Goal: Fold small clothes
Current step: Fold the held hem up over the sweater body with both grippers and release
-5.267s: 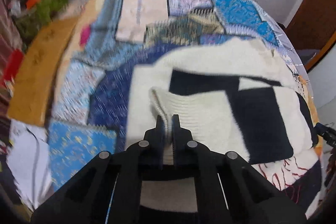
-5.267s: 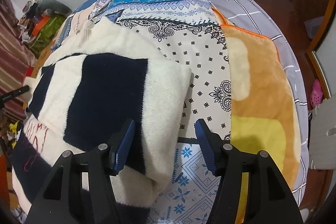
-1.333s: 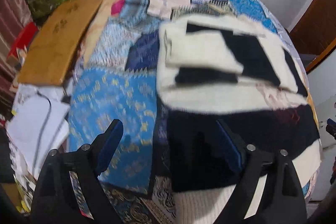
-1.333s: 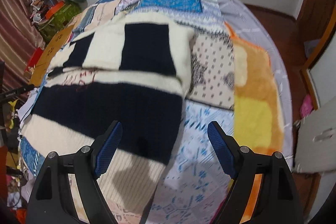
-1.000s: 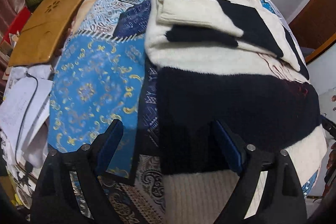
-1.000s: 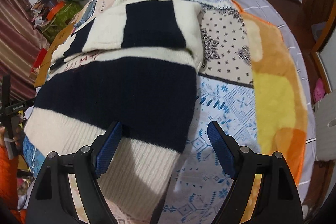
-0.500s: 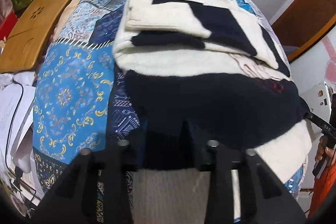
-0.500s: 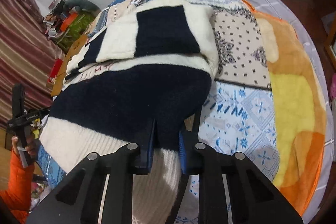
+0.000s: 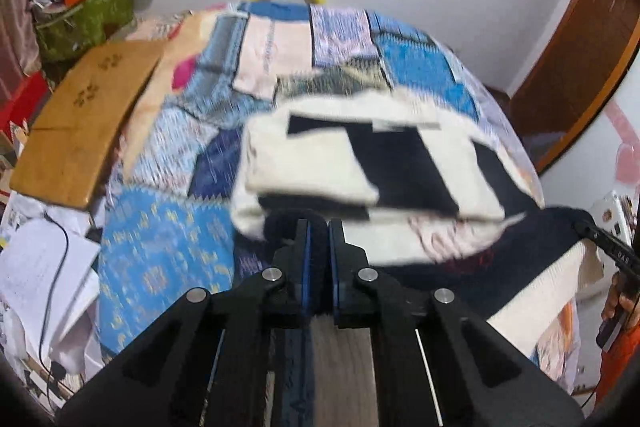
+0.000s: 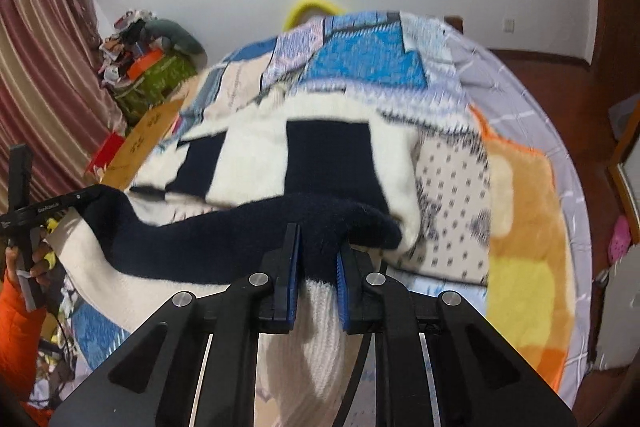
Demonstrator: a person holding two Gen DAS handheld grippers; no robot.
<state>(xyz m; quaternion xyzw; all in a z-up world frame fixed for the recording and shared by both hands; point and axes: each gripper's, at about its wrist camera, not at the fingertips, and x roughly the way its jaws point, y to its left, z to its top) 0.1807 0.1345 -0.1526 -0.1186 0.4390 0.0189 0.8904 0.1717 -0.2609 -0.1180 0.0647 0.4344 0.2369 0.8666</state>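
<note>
Your left gripper (image 9: 319,227) and right gripper (image 10: 318,233) are clamped on the cream-and-navy knitted sweater (image 10: 256,163); uneven lifting risks skewing the fold.

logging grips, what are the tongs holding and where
Both tongs, left and right, are shut on the sweater, each pinching its near bottom edge at a corner.

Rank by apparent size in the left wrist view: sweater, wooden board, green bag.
1. Sweater, largest, though nearness to the camera inflates it.
2. Wooden board.
3. Green bag, smallest, though farthest away.
</note>
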